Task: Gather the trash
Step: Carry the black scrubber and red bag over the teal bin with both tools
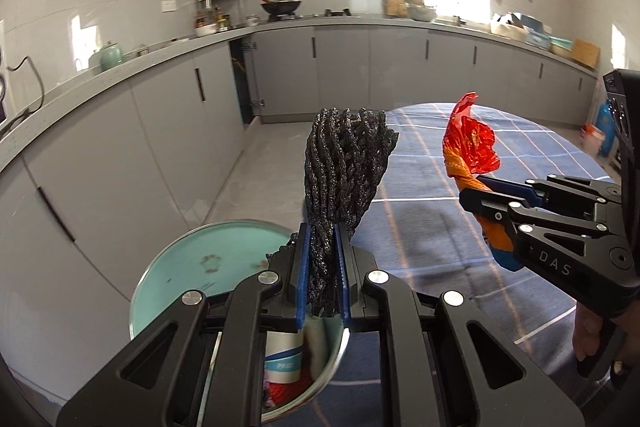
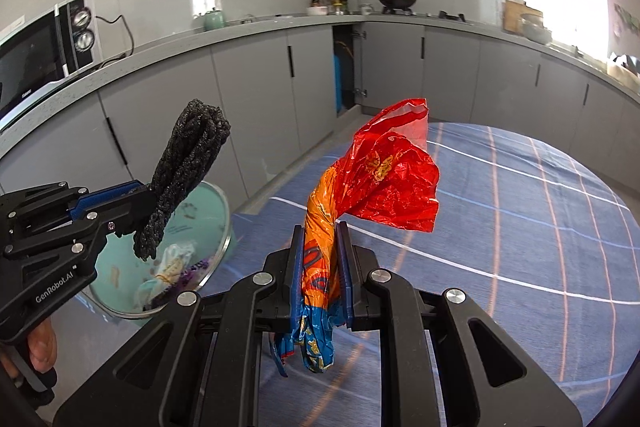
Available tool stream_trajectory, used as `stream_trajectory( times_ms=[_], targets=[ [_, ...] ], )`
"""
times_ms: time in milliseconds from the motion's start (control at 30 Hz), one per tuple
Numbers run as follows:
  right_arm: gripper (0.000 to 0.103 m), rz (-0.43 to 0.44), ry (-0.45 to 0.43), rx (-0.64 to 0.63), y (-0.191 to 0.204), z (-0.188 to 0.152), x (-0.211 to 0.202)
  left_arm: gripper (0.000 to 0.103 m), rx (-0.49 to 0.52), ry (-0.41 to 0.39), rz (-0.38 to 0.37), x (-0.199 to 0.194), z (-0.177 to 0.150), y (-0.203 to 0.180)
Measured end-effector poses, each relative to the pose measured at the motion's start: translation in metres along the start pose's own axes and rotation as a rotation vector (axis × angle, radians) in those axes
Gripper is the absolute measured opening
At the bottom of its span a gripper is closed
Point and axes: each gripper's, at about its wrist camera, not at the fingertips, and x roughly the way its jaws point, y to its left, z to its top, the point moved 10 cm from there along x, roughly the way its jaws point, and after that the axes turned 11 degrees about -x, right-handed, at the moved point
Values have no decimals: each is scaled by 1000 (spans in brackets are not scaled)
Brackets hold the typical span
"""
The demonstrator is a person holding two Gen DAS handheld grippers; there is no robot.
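My left gripper [image 1: 323,247] is shut on a black foam net [image 1: 344,163], which stands up from between its blue pads; from the right wrist it shows as the same black foam net [image 2: 188,163] in the left gripper [image 2: 146,199]. My right gripper [image 2: 323,243] is shut on a crumpled red and orange plastic wrapper [image 2: 384,179], its blue end hanging below the jaws. The right gripper [image 1: 476,193] with that wrapper [image 1: 472,143] appears at the right of the left wrist view. A teal metal basin [image 1: 192,267] [image 2: 116,287] holding trash sits just below the left gripper.
A round table with a blue checked cloth [image 2: 520,227] fills the right side. Grey kitchen cabinets [image 1: 160,115] and a counter run along the walls, with one cabinet door open [image 2: 344,71]. A microwave [image 2: 36,47] stands at the left. A hand [image 2: 40,347] holds the left gripper's handle.
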Motion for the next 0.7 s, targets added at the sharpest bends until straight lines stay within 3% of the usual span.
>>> stream_trajectory(
  times_ms=[700],
  targets=[
    [16,89,-23,-110,71,23,21,13,-94,-34,121,-26,-6,73]
  ],
)
